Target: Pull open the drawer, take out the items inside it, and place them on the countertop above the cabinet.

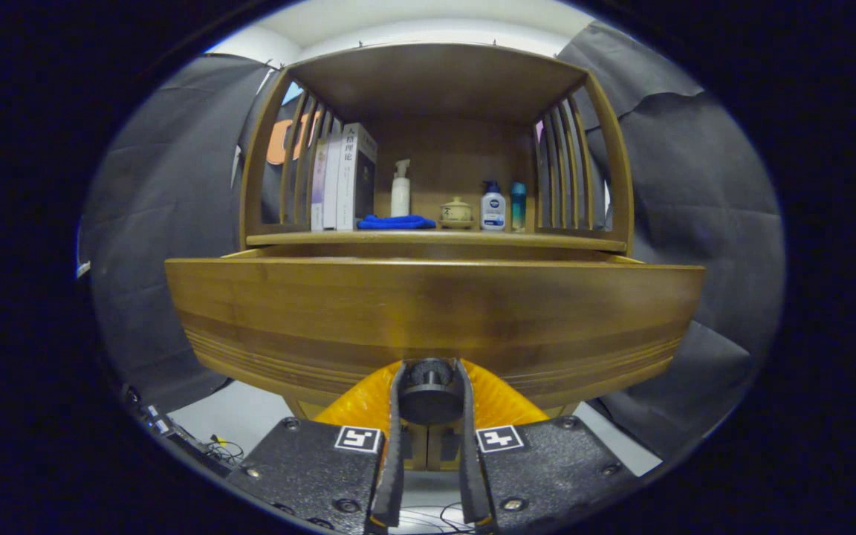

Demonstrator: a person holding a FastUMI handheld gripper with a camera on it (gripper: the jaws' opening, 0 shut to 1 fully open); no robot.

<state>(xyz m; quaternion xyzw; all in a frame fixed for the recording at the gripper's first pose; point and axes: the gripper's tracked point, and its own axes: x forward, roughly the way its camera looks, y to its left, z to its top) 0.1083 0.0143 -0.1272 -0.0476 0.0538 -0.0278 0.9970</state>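
Observation:
The wooden drawer front (428, 312) stands pulled out toward me, its top edge just below the countertop (435, 239). My gripper (429, 379) is shut on the drawer's round dark knob (429, 392), with one finger pressed on each side of it. The drawer's inside is hidden behind its front panel, so its contents cannot be seen. On the countertop lies a folded blue cloth (396, 221).
On the shelf stand books (342, 178), a white pump bottle (400, 189), a small lidded pot (456, 211), a white bottle with blue cap (493, 206) and a teal bottle (519, 206). Slatted wooden sides (569, 163) frame the shelf. Cables (224, 448) lie on the floor beside the cabinet.

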